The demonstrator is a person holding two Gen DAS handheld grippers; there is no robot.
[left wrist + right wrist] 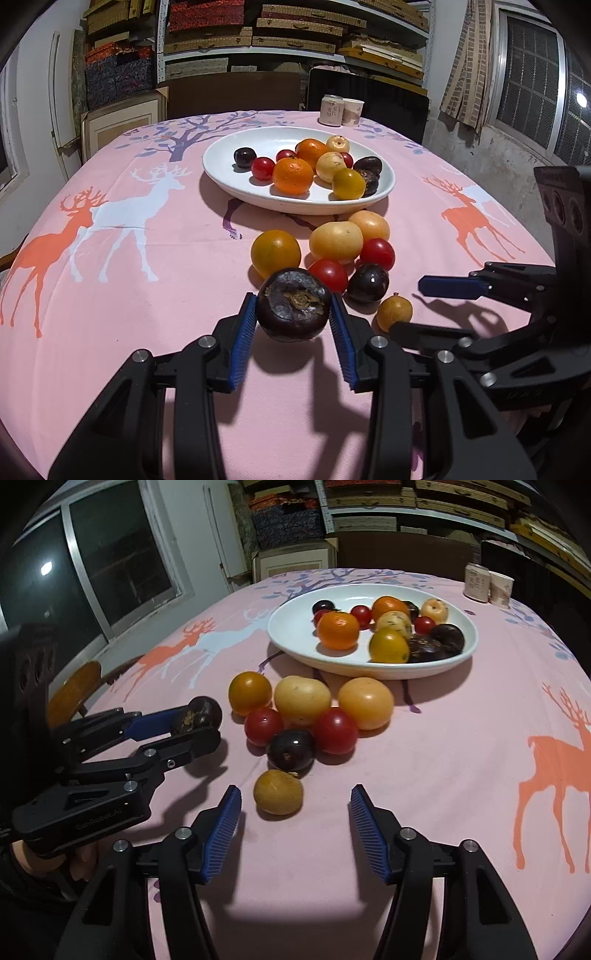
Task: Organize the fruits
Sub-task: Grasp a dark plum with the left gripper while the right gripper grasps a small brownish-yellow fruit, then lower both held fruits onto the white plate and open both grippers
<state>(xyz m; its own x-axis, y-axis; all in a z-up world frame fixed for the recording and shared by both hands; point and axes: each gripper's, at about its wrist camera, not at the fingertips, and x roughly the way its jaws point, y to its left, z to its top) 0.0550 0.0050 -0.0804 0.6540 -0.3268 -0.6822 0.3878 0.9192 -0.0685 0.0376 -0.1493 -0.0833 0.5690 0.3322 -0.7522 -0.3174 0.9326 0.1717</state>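
Note:
My left gripper is shut on a dark purple fruit and holds it a little above the pink cloth; it also shows in the right wrist view. My right gripper is open and empty, just short of a small yellow-brown fruit. A cluster of loose fruits lies ahead: an orange-yellow one, two pale yellow ones, two red ones and a dark plum. A white oval plate behind them holds several fruits.
A can and a paper cup stand at the far table edge. A wooden chair is at the table's left side. Shelves of boxes fill the back wall.

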